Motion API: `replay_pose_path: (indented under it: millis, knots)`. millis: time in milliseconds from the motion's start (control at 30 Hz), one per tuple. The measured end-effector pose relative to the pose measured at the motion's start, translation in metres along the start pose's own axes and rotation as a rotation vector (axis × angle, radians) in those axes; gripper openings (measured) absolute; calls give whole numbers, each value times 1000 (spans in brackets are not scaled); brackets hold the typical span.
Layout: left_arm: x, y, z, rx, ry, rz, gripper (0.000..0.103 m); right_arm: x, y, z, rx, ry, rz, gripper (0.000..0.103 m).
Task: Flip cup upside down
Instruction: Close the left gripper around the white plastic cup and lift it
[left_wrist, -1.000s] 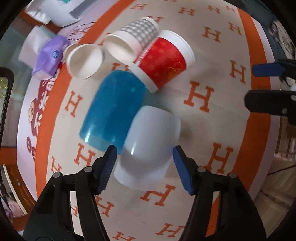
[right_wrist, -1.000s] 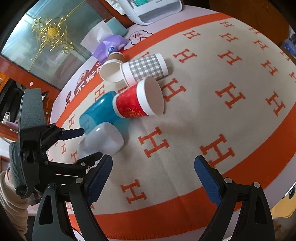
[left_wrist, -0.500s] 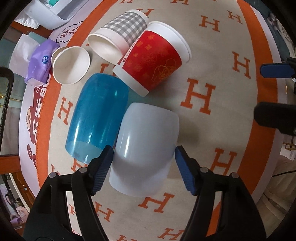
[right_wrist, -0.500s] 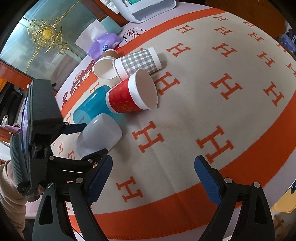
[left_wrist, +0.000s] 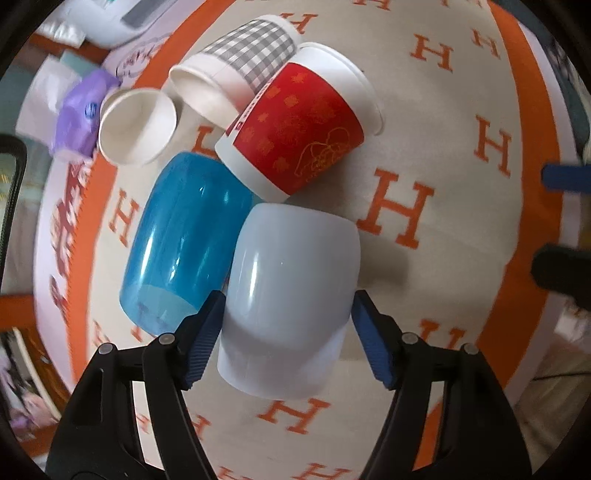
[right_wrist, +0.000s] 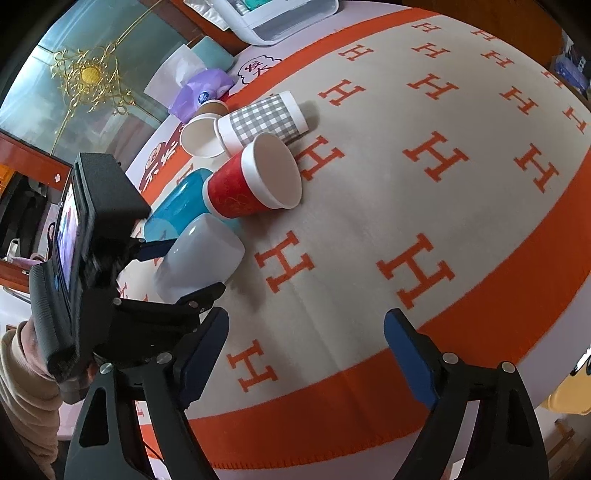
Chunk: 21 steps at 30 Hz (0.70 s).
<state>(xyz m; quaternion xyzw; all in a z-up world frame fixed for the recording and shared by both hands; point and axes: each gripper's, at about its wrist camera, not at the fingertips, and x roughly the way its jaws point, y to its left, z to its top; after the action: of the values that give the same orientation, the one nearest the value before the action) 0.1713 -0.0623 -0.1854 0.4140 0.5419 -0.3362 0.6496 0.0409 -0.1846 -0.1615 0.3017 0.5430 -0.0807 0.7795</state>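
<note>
A pale blue-white plastic cup (left_wrist: 291, 295) lies on its side on the blanket, its open end toward the left gripper. My left gripper (left_wrist: 286, 332) is open, with one finger on each side of the cup near its rim; the left pad is close to or touching it. The same cup shows in the right wrist view (right_wrist: 201, 258), with the left gripper (right_wrist: 181, 269) around it. My right gripper (right_wrist: 306, 354) is open and empty over the blanket's orange border.
A blue plastic cup (left_wrist: 184, 236), a red paper cup (left_wrist: 299, 133), a grey checked paper cup (left_wrist: 240, 62) and a small white paper cup (left_wrist: 136, 125) lie on their sides close by. A purple tissue pack (left_wrist: 79, 110) and a white tray (right_wrist: 273, 14) are beyond.
My left gripper has moved forward, so its fingers now sit further along the pale cup's sides. The right gripper has barely moved.
</note>
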Motion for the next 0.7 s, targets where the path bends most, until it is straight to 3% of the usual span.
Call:
replay_pose_path:
  millis: [200,467,700]
  knots:
    - [-14,5,-1,-96,14,-44,66,-4,-7,-1,11,-1,14,87]
    - [-49,7,-16,-299,16,-125,66,-11,-14,0,14,6,34,86]
    - [-66,-4,-48,-594,16,-218,66,-13,-19,0,-22,40,33,86]
